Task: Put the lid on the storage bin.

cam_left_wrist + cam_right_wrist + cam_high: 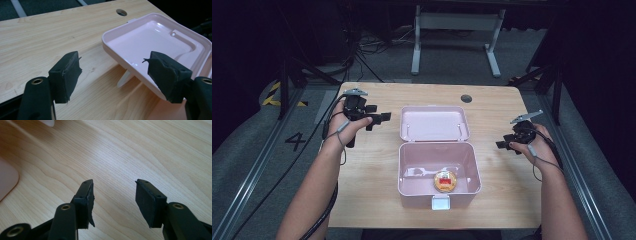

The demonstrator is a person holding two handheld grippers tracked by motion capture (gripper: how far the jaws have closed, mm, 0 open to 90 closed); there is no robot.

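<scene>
Pink box (439, 175) on the wooden table (377, 200), lid (434, 123) thrown back flat behind it, interior bare save for a round yellow-and-red item (445, 181) lying on the floor near the front wall, just behind the white latch (441, 202).

Left gripper (382, 119) held off the table to the left of the lid, jaws spread wide and pointing toward the lid's left edge, not touching it. Nothing between the pads. From the left gripper view, left gripper (113, 75) hovering above bare wood, one pad (65, 75) over the table, the other (167, 75) lined up in front of the lid's (152, 40) near rim; gap between them empty. Released, grasping nothing.

Right gripper (506, 144) to the right of the box, well apart from its wall, jaws aimed toward it. From the right gripper view, right gripper (113, 195) parted over plain wood grain, a rounded pink corner (7, 180) of the box off at the far left edge, no contact with it. Pads (150, 202) apart, empty between. Released as well.
</scene>
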